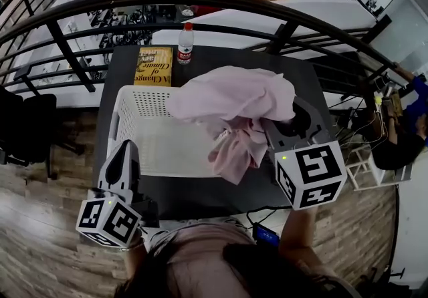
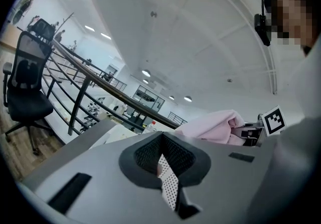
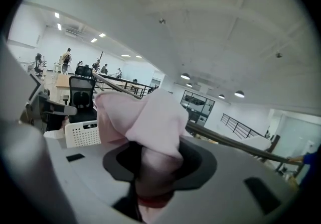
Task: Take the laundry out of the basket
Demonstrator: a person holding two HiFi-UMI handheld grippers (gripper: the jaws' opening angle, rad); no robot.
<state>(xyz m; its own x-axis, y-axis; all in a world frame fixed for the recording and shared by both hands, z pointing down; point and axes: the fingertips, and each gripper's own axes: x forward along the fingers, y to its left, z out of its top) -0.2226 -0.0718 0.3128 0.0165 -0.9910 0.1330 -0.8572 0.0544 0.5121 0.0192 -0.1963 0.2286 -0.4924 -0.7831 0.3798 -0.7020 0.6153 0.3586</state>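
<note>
Now right claw (image 1: 274,127), tilted down, clamps pink garment (image 1: 231,96) above basket (image 1: 144,99); left claw (image 1: 126,147), level, pinches basket rim.

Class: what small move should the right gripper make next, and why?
Probably carry the right gripper sideways past the basket rim: it is shut on the pink garment, whose tail hangs over the basket, while the left gripper clamps the rim.

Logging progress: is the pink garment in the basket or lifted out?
Lifted: the pink garment hangs bunched from the right gripper, above the white basket, its lower end near the rim.
</note>
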